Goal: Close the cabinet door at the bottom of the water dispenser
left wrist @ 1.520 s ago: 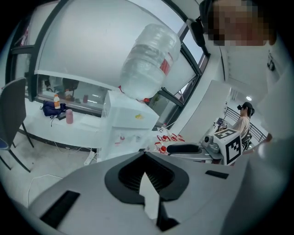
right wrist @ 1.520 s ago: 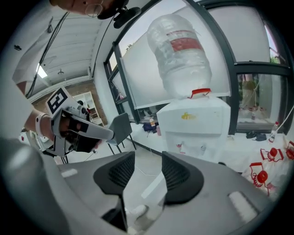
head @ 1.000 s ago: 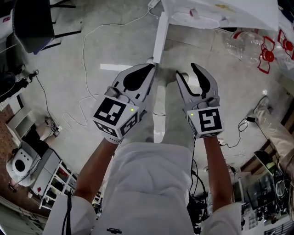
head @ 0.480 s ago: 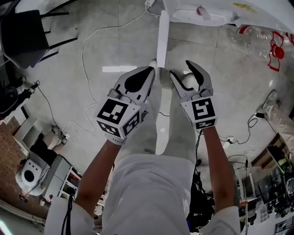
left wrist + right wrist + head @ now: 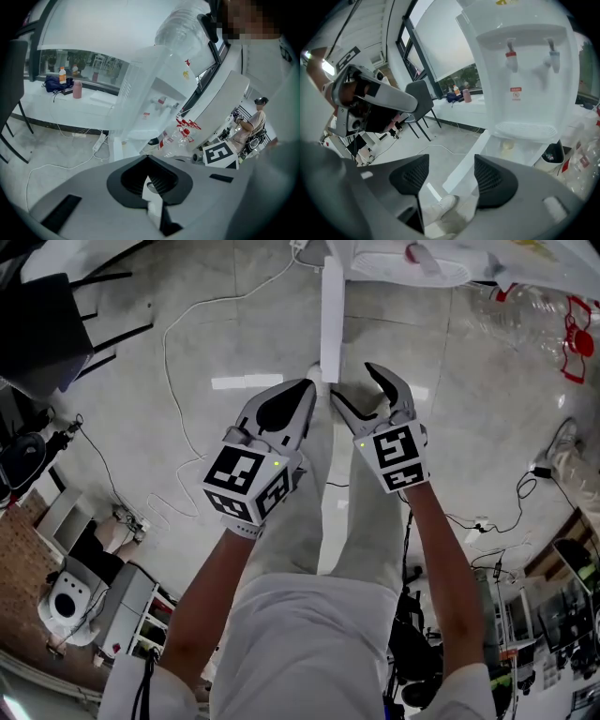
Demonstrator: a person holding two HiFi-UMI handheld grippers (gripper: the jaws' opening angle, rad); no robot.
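Your left claw [image 5: 300, 392] sits centre-left in the head view, its jaws pressed together on nothing, with the tips just beside the near end of the cabinet door [image 5: 331, 315]. That door stands swung open. It is a white panel seen edge-on, its long axis running straight up the frame from between your claws to the water dispenser [image 5: 403, 261] at the top edge. The open cabinet lies right of the panel, so the door probably has to swing rightward. Your right claw [image 5: 356, 385], just right of the door's free edge, has just been opening its jaws. They stand wide and grip nothing; only floor, your shoe [image 5: 440, 206] and the door beyond show through the gap. Both claws are near, but the left is on the pushing side.
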